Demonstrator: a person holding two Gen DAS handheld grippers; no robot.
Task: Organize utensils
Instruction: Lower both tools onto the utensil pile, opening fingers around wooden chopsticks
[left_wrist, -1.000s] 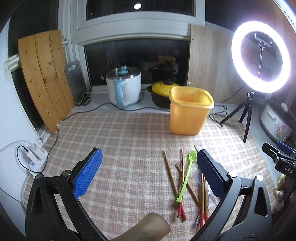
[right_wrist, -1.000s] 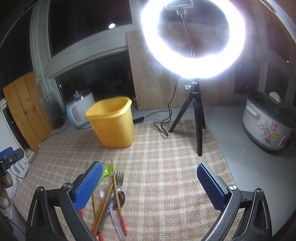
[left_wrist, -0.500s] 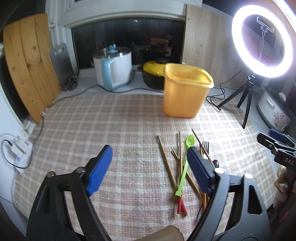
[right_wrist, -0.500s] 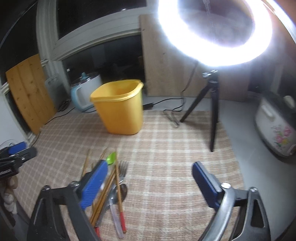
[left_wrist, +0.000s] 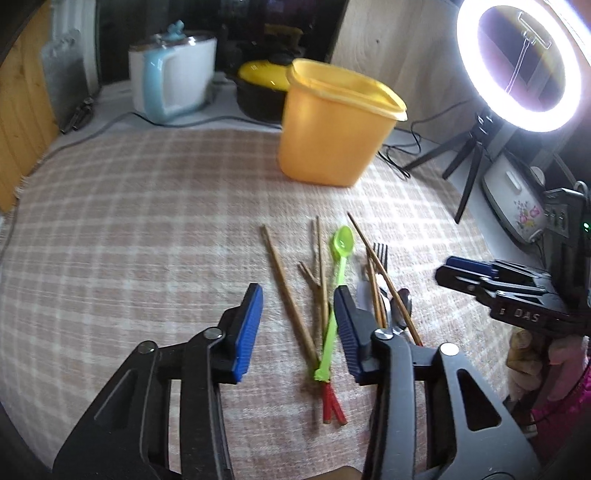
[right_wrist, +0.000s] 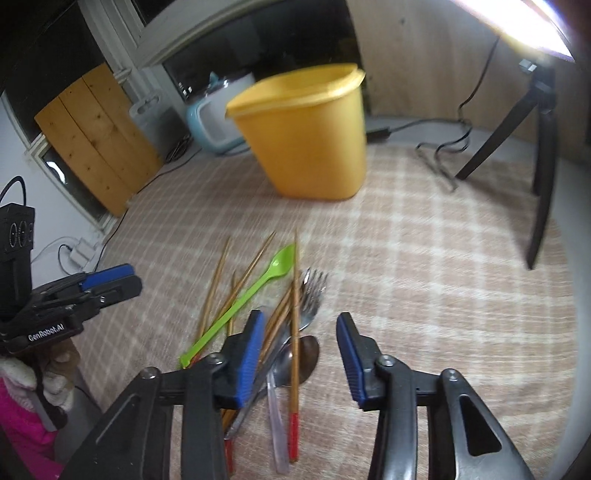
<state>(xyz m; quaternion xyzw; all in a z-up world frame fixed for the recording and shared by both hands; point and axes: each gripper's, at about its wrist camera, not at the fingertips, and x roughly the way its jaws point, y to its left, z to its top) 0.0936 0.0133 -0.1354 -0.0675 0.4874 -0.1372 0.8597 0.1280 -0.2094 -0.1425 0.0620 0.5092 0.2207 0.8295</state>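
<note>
Checked cloth (left_wrist: 147, 206) bare leftward; utensils (left_wrist: 325, 295) mid-cloth; bin (left_wrist: 332, 125) behind | left hand-held gripper (left_wrist: 299, 328) apart; right hand-held gripper (right_wrist: 301, 354) apart

A checked cloth (left_wrist: 147, 206) in pink and cream covers the table. Behind it is a dark window (right_wrist: 258, 33) with a pale frame. Wood boards (right_wrist: 99, 136) lean on the wall at the left, and a wood panel (left_wrist: 406, 55) stands at the back. A bright ring light (left_wrist: 517, 62) shines on a black tripod (left_wrist: 469, 162). A white and blue kettle (left_wrist: 173, 74) and a yellow-lidded pot (left_wrist: 264, 88) sit on the sill. A flowered cooker (left_wrist: 517, 206) sits at the right.
</note>
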